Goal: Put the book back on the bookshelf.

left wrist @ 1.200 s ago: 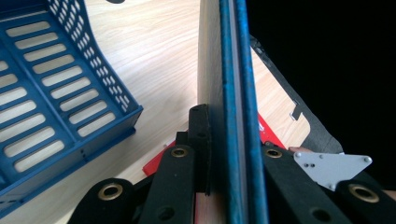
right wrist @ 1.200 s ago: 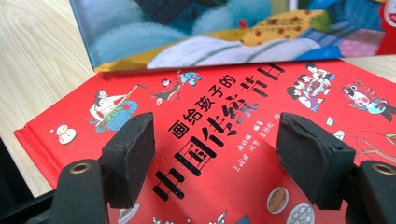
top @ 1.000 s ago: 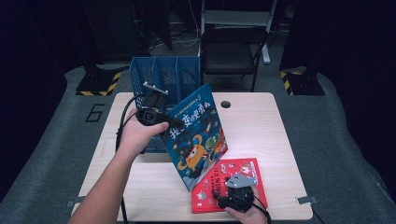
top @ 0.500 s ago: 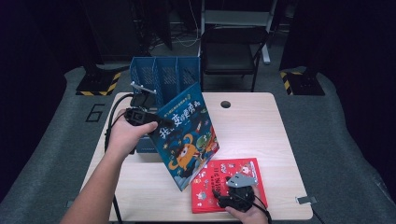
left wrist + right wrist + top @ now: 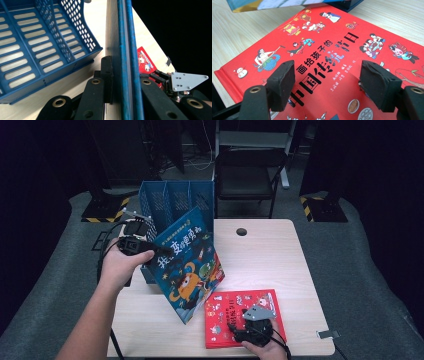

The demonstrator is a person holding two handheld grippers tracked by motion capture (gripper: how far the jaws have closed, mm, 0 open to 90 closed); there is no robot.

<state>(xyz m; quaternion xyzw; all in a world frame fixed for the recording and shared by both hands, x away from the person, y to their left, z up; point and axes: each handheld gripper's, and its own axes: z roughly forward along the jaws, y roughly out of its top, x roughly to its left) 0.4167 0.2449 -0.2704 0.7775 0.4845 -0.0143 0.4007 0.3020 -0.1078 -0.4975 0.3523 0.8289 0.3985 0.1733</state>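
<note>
A blue picture book (image 5: 187,265) stands tilted in front of the blue file rack (image 5: 175,200), its lower corner near the table. My left gripper (image 5: 152,249) is shut on its upper left edge. In the left gripper view the book's edge (image 5: 125,37) is pinched between the jaws of my left gripper (image 5: 122,82). A red picture book (image 5: 235,307) lies flat at the table's front. My right gripper (image 5: 239,320) hovers open over it. The right gripper view shows the open right gripper (image 5: 327,80) straddling the red cover (image 5: 332,37) without touching it.
The rack (image 5: 37,45) has several slotted compartments and sits at the table's back left. The wooden table (image 5: 270,255) has a round cable hole (image 5: 241,231). A black chair (image 5: 247,180) stands behind the table. A small clip (image 5: 327,334) lies at the front right edge.
My left hand has carried the blue book to the left and slightly back toward the rack. The right gripper and the red book have stayed put.
</note>
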